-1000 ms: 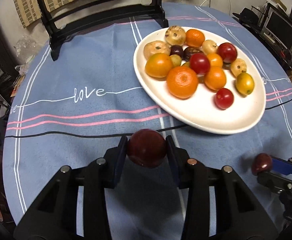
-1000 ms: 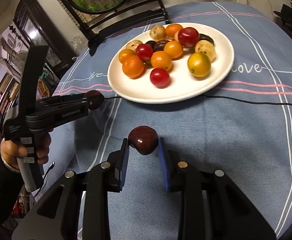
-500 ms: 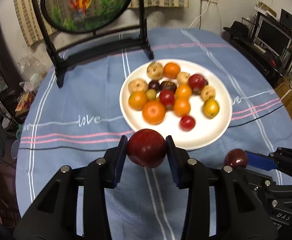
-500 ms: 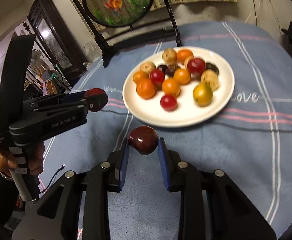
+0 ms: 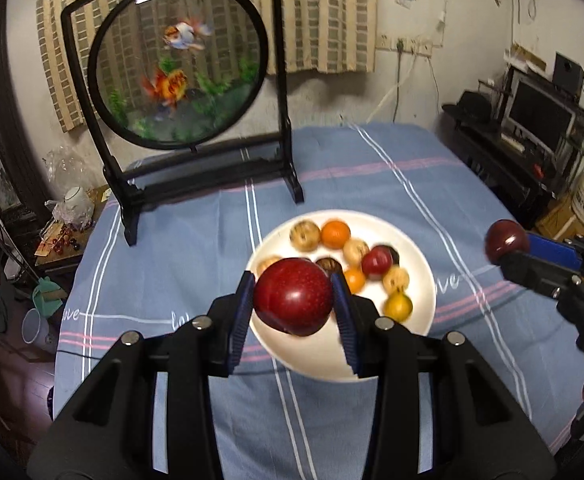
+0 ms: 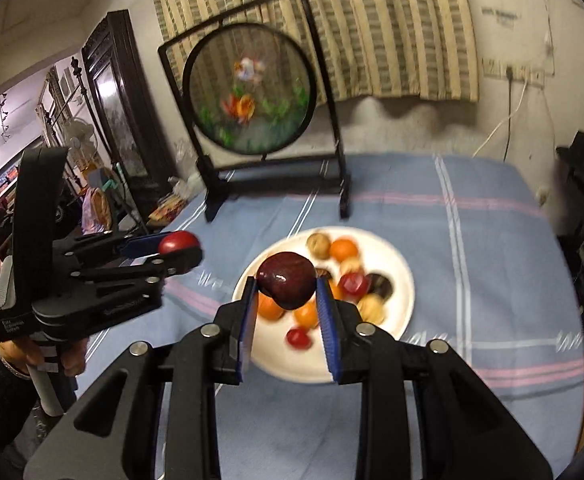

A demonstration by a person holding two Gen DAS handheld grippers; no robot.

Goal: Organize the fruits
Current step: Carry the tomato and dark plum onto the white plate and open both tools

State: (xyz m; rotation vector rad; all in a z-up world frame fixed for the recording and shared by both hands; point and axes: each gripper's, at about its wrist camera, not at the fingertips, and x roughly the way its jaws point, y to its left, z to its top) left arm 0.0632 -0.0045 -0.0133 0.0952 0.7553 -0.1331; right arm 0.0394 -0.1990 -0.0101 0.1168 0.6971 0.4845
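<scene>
Dark red fruit fills both claws: the left gripper [image 5: 294, 300] is clamped on a large red plum [image 5: 294, 295], its blue pads pressed against the plum's sides, and the right gripper [image 6: 286, 294] is closed tight on a smaller, darker maroon plum [image 6: 287, 285]. Both fruits are held in the air, above the table and on the near side of the white plate [image 5: 426, 280], with nothing under them but cloth and plate rim.

Judging by how things lie, the sorting is well on: most fruit already sits heaped on the plate, and these 2 plums look like the last pieces to join it. What is left, as I read it, is to carry each over a free patch of the plate's near half and let go. No other loose fruit shows on the blue striped tablecloth [image 5: 180, 248].

Counted: 2 grippers, 2 held plums, 1 plate. On the plate the right wrist view shows about 10 fruits, several orange ones, 2 red, 2 or 3 pale brown, 1 or 2 dark; blur and the held plums hide part of the pile, so the count is not firm. Behind stands 1 round goldfish screen [image 5: 178, 68] on a black stand
</scene>
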